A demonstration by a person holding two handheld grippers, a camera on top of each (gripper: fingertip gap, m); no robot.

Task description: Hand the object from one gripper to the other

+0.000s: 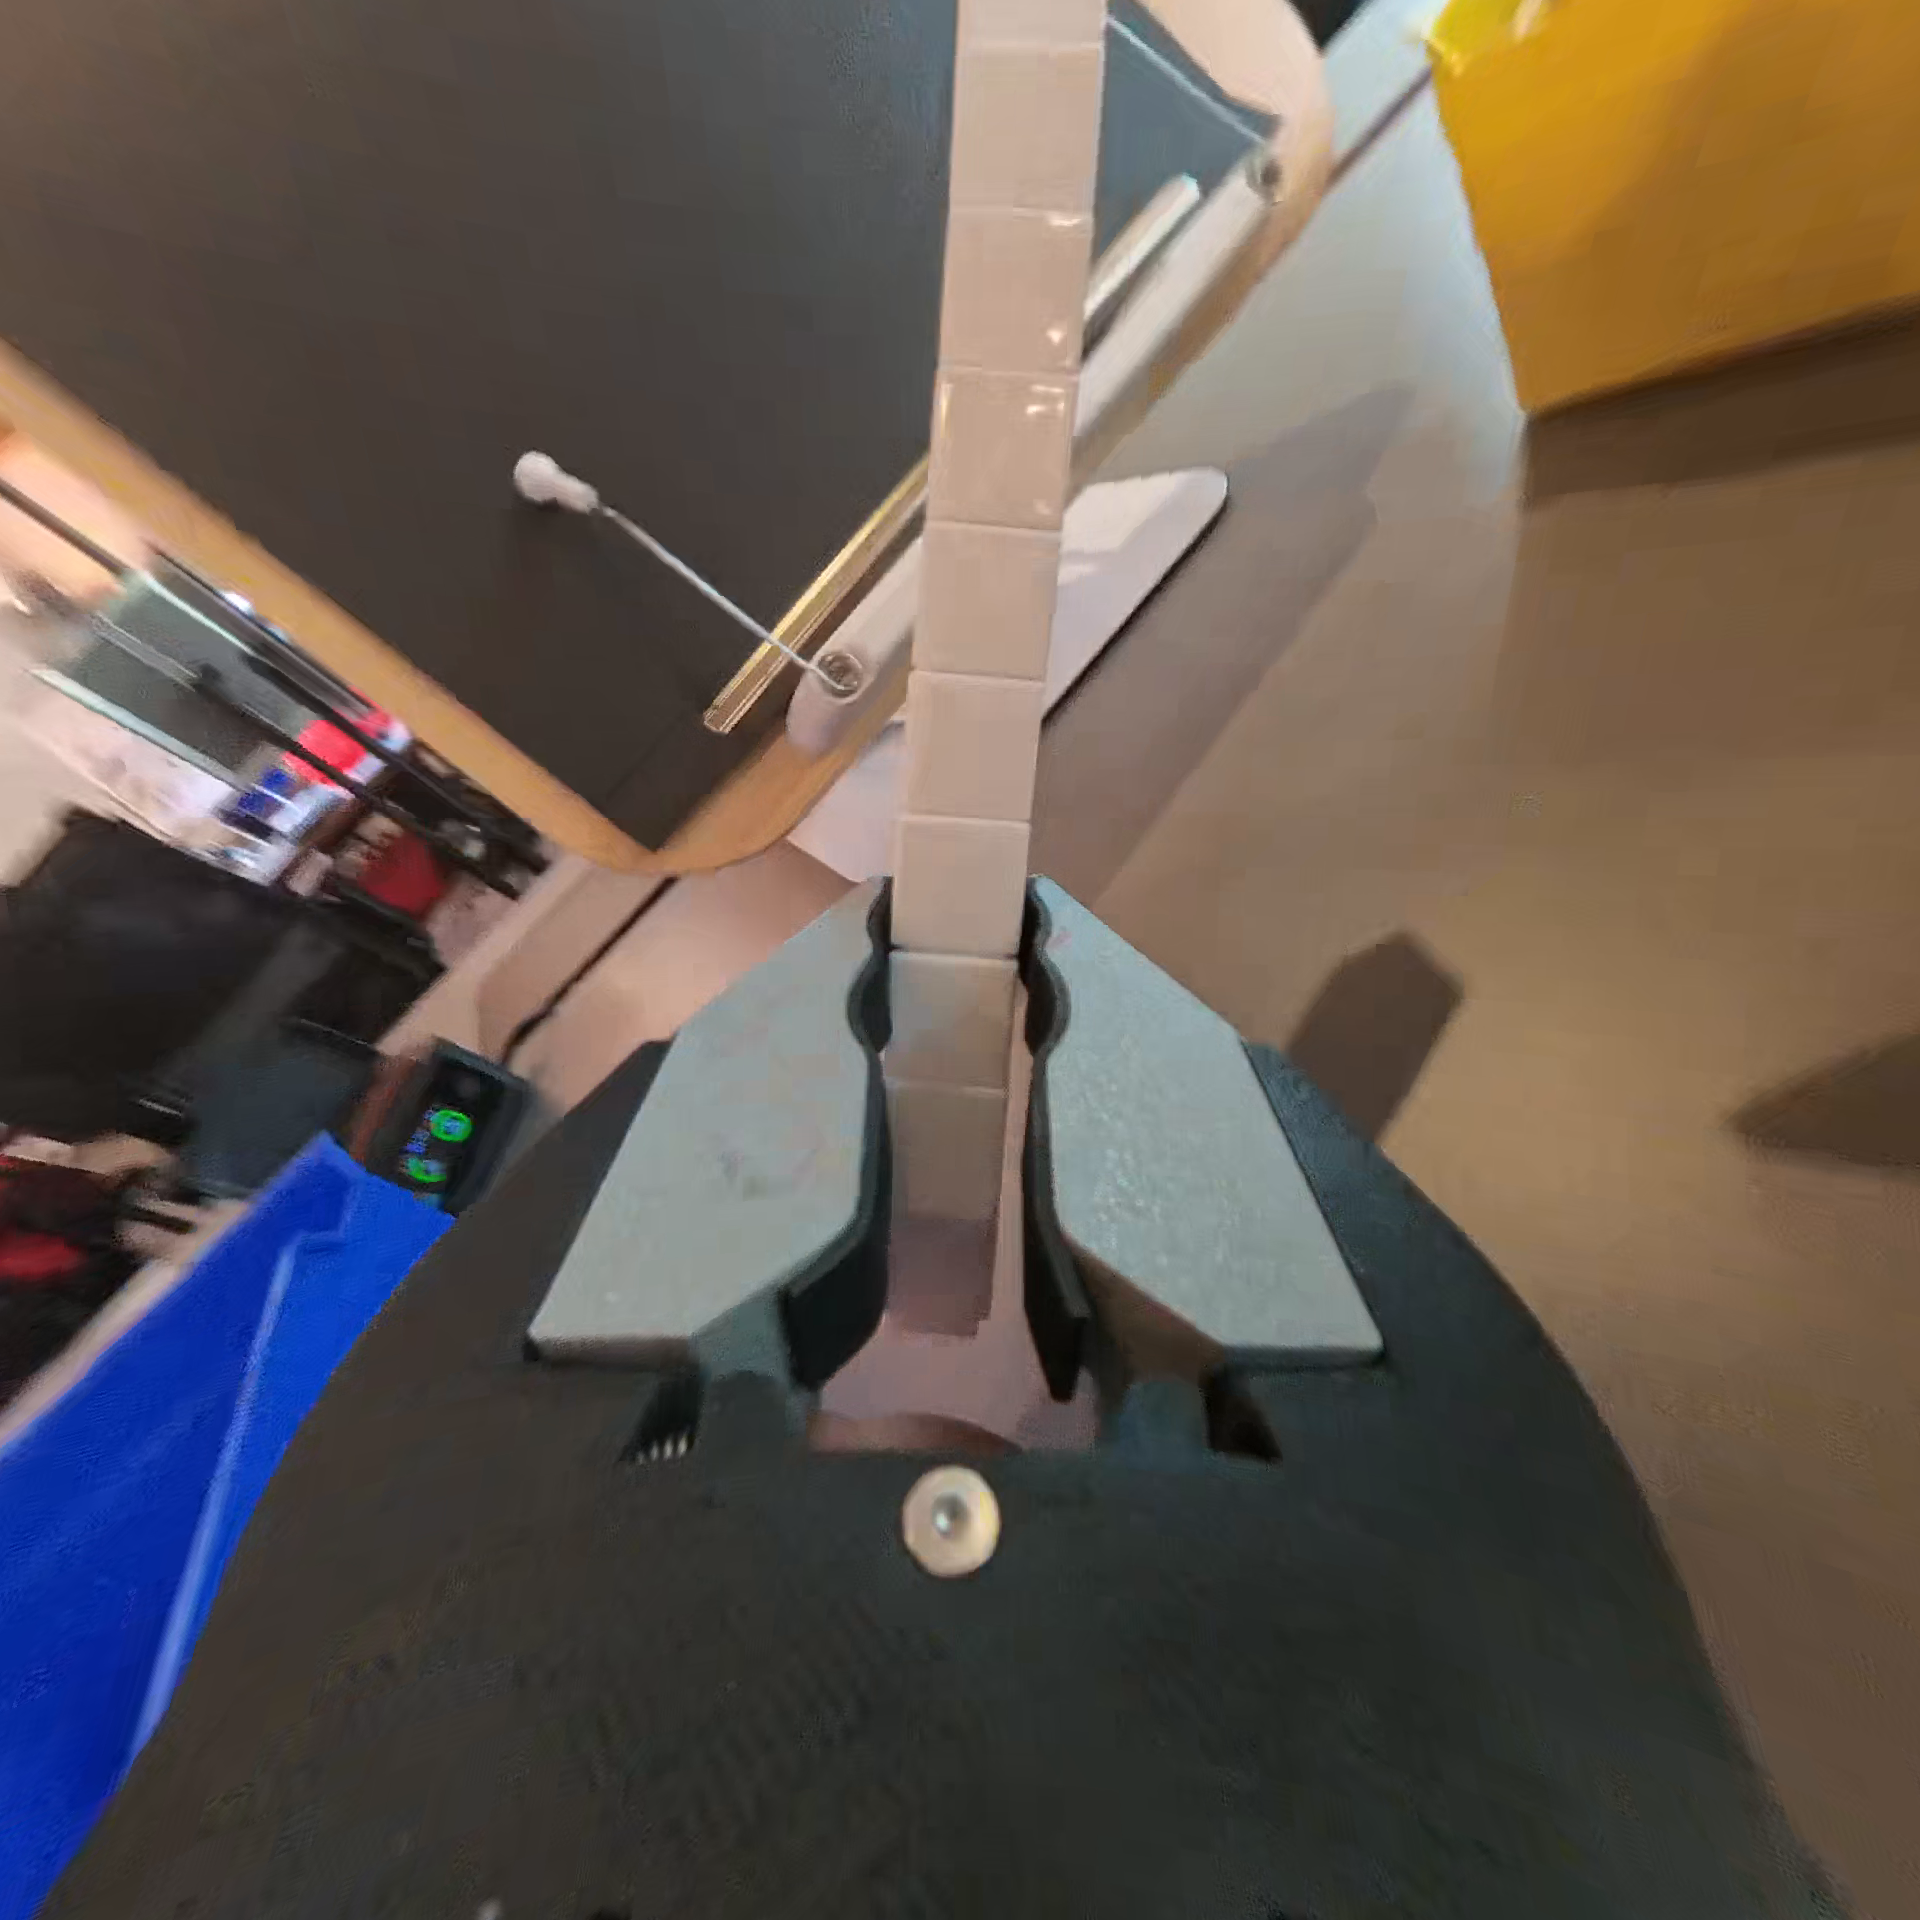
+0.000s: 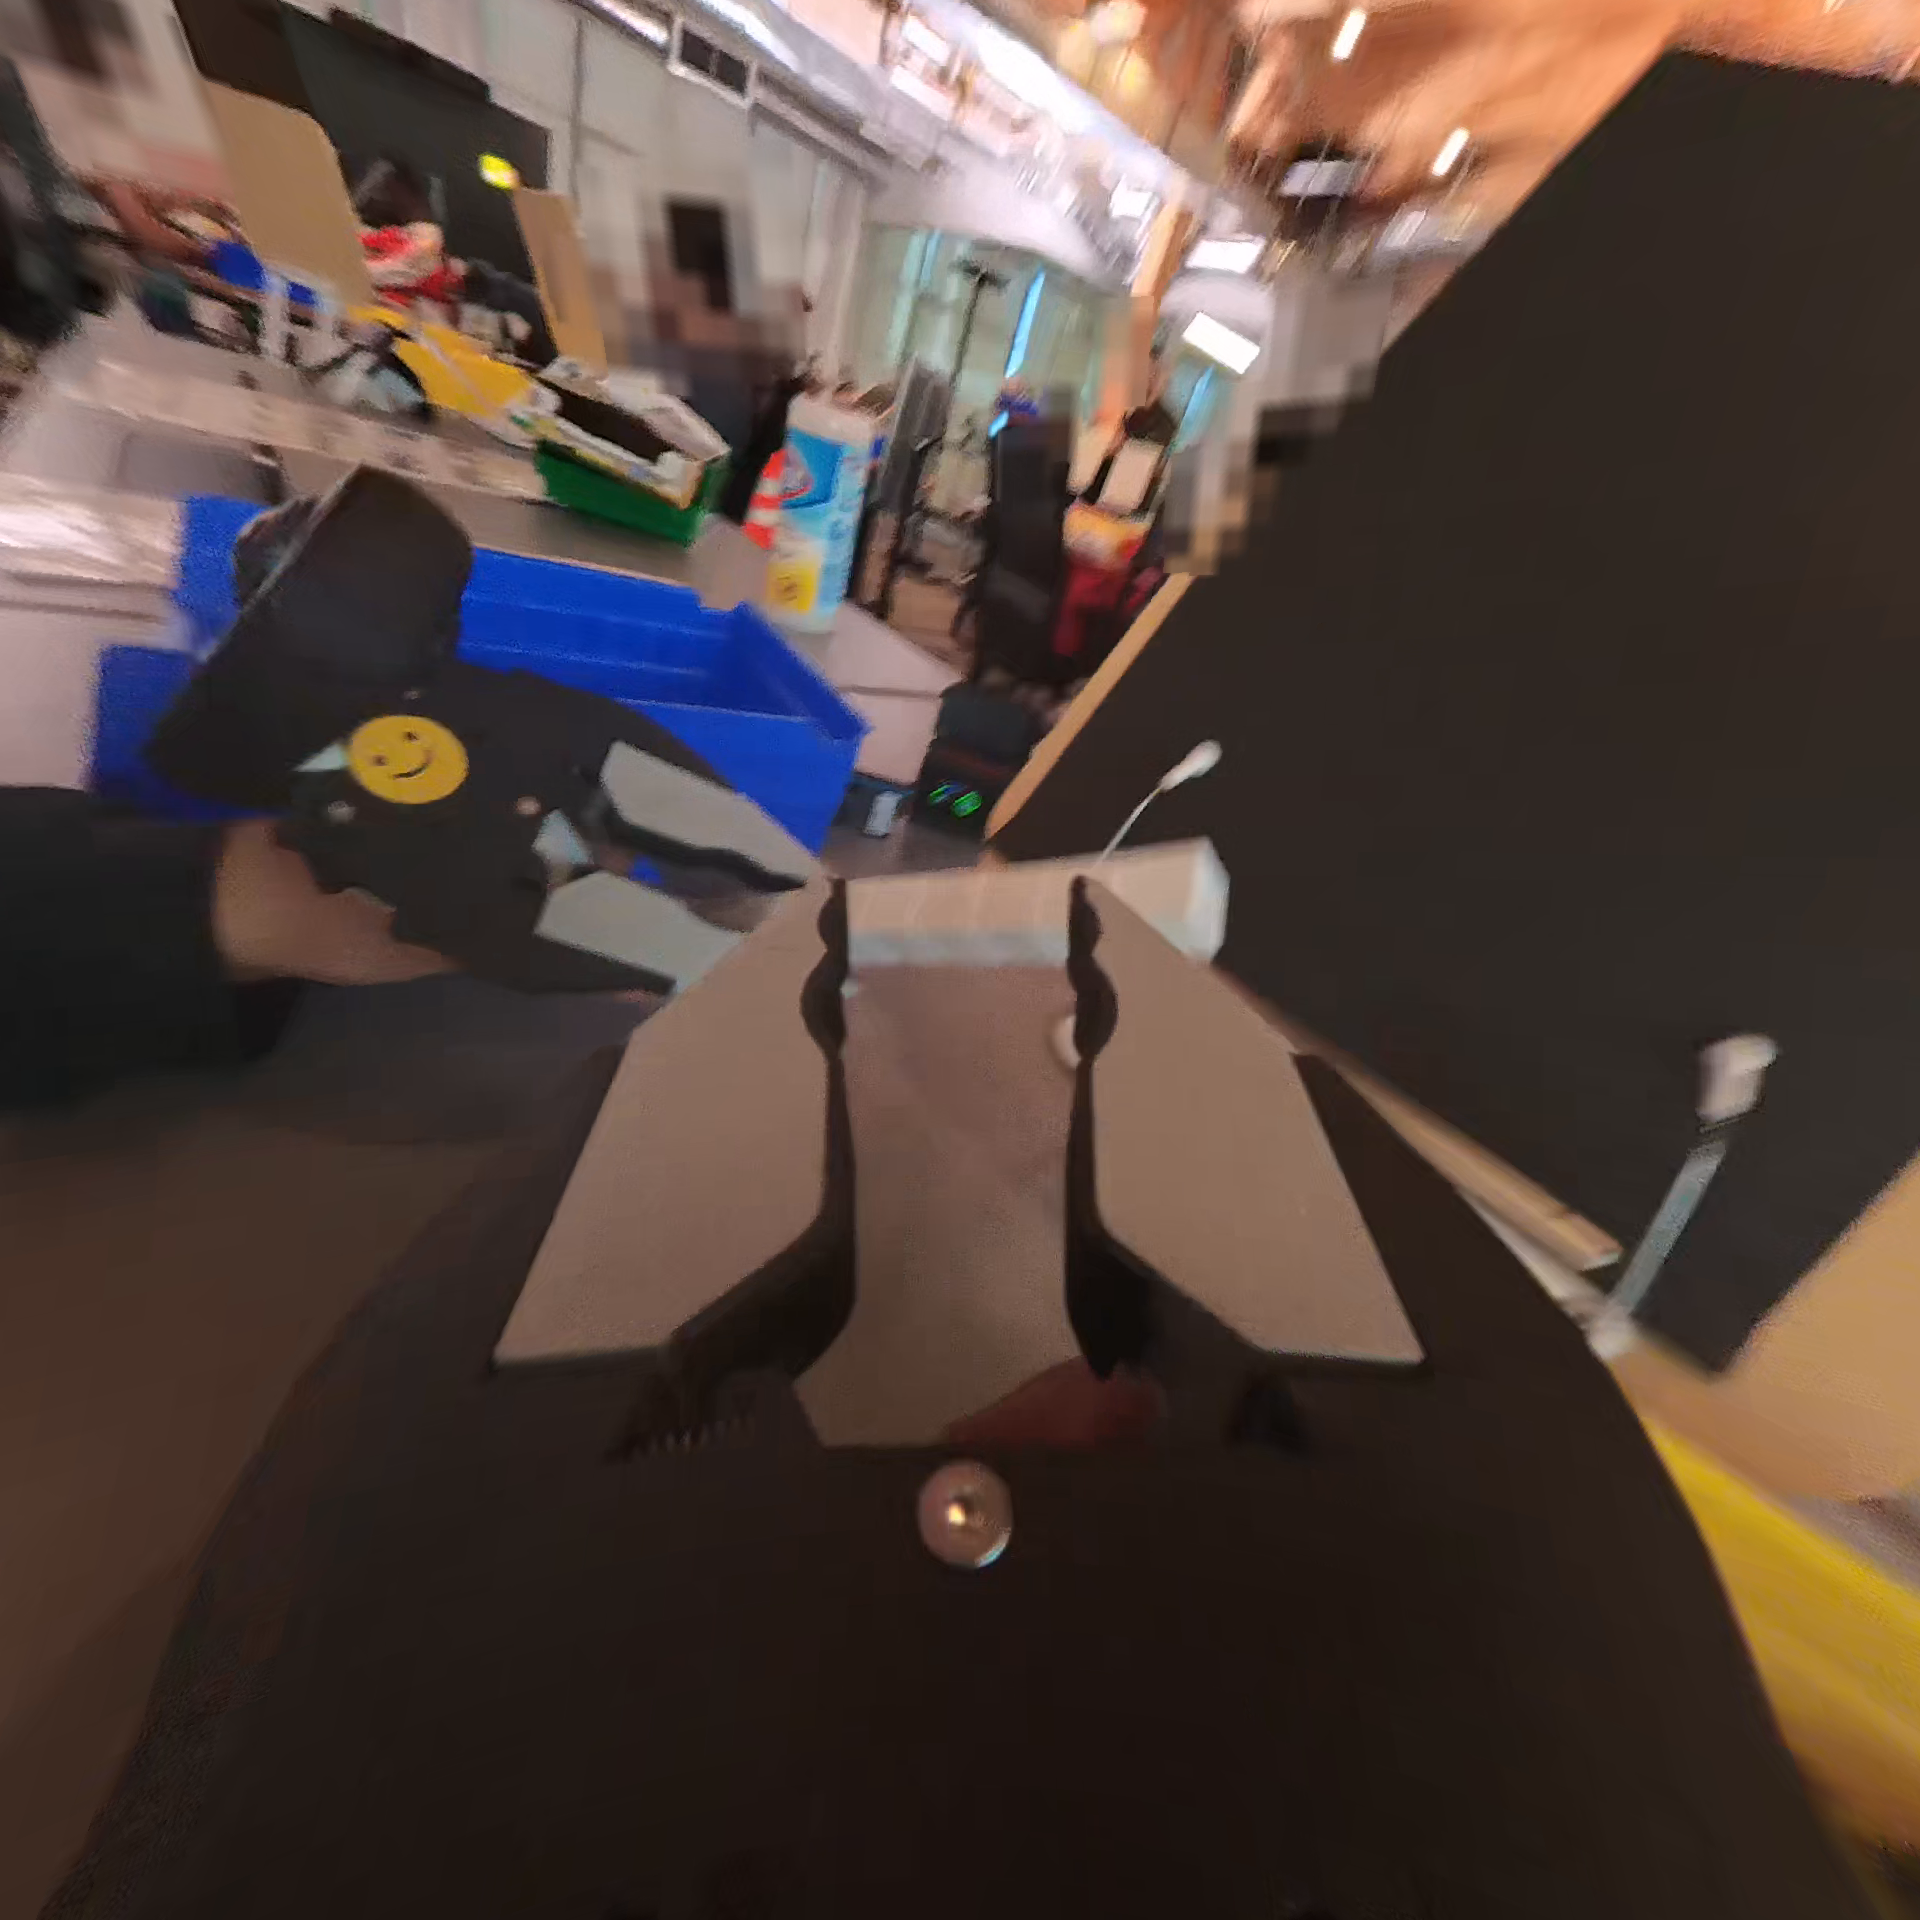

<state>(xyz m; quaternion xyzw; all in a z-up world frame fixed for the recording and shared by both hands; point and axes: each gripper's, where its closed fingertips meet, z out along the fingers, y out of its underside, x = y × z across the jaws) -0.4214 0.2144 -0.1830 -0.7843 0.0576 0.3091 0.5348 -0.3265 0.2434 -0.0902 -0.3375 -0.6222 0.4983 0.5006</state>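
A long pale strip of small square segments (image 1: 997,623) sticks out forward from my left gripper (image 1: 956,914), which is shut on its near end. In the right wrist view the left gripper (image 2: 717,873) comes in from the left, held by a hand in a dark sleeve. The strip (image 2: 1174,883) runs crosswise just beyond my right gripper (image 2: 956,904). The right gripper's jaws stand apart with nothing held between them. The strip's far end shows just right of the right fingertip.
A black board with a wooden edge (image 1: 416,260) stands close behind the strip, also in the right wrist view (image 2: 1558,520). A blue bin (image 2: 675,665) sits at the left and a yellow bin (image 1: 1714,208) at the right, on the brown tabletop (image 1: 1558,831). Cluttered tables lie beyond. The gap from one gripper's tips to the other's is roughly 15 centimeters.
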